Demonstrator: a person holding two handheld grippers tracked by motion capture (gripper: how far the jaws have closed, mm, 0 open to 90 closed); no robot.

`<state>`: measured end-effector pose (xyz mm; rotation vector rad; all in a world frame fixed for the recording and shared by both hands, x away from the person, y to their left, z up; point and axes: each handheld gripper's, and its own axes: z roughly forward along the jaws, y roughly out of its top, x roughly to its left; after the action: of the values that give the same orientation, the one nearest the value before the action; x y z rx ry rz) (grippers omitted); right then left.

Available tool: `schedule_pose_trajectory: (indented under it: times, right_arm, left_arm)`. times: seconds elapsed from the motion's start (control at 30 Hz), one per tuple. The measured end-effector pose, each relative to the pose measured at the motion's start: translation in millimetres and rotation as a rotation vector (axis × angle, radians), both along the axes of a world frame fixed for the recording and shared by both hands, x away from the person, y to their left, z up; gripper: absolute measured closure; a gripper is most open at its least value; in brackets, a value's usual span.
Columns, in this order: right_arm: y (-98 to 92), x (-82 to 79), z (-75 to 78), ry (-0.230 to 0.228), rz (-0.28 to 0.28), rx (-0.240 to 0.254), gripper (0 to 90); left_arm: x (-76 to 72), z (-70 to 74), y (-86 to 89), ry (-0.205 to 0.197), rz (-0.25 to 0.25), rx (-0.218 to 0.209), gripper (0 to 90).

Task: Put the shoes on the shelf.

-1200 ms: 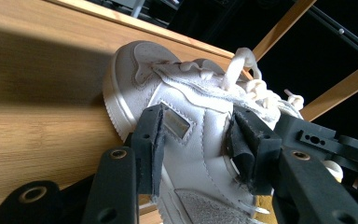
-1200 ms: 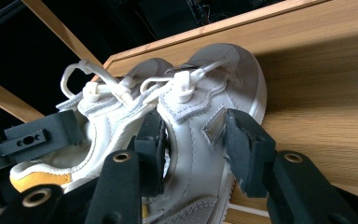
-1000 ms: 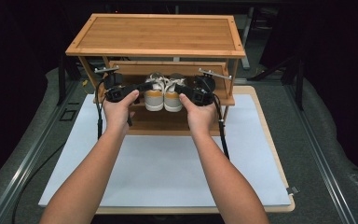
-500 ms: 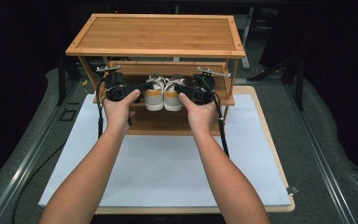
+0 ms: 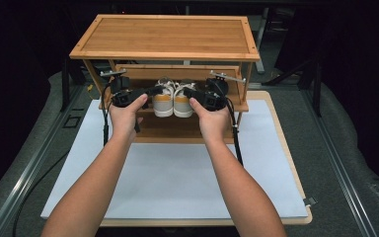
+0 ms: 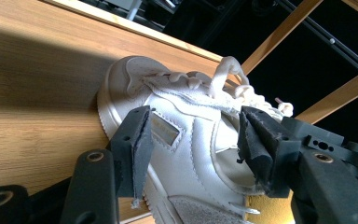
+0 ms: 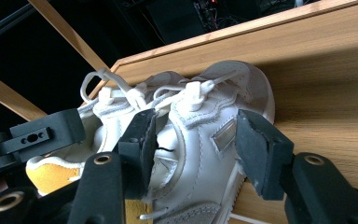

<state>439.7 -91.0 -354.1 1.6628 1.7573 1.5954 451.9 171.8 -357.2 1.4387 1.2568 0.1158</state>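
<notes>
**Ana:** White mat (image 5: 177, 177) nearest us, bare, with both forearms crossing it toward the wooden shelf unit (image 5: 165, 37). What are the hands doing?

**Ben:** Each holds a black gripper at the middle shelf (image 5: 148, 123). The left gripper (image 5: 154, 91) points in from the left, the right gripper (image 5: 186, 92) from the right, and the pair of shoes sits between them.

**Ana:** Are the claws pinching anything?

**Ben:** No. Both have just been opening. In the left gripper view the jaws stand spread either side of the left shoe (image 6: 191, 140); the outer pad is off the leather, the inner one close beside the collar. Whether that inner pad grazes the shoe, I cannot tell.

**Ana:** And the other?

**Ben:** Same picture in the right gripper view: jaws spread around the right shoe (image 7: 200, 135), the shoe between them, its sole on the shelf board.

**Ana:** How do the shoes lie?

**Ben:** Side by side, touching or nearly so, heels toward us with yellow linings showing, toes pointing to the back of the shelf. White leather, white laces.

**Ana:** Farther back?

**Ben:** Slanted wooden braces, then darkness. The shelf's top board sits above it all.
</notes>
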Motion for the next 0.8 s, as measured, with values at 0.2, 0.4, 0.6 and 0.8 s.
schedule_pose_trajectory:
  times: [0.2,0.4,0.6,0.8]
  right_arm:
    - [-1.3,-1.7,3.3,-0.008,0.006,0.001,48.8]
    - [-2.8,-5.2,6.6,-0.017,0.004,-0.009,49.1]
    - [-7.5,-9.8,11.6,-0.038,0.009,-0.008,49.8]
    - [-11.2,-13.2,14.6,-0.041,0.016,-0.004,52.6]
  left_arm:
    - [-2.0,3.8,2.2,-0.003,-0.002,0.0,44.7]
    - [-8.1,8.8,3.7,-0.016,-0.009,-0.006,44.7]
    - [-14.2,13.6,7.5,-0.034,-0.014,0.0,44.7]
    - [-19.7,18.0,12.2,-0.048,-0.018,-0.004,46.9]
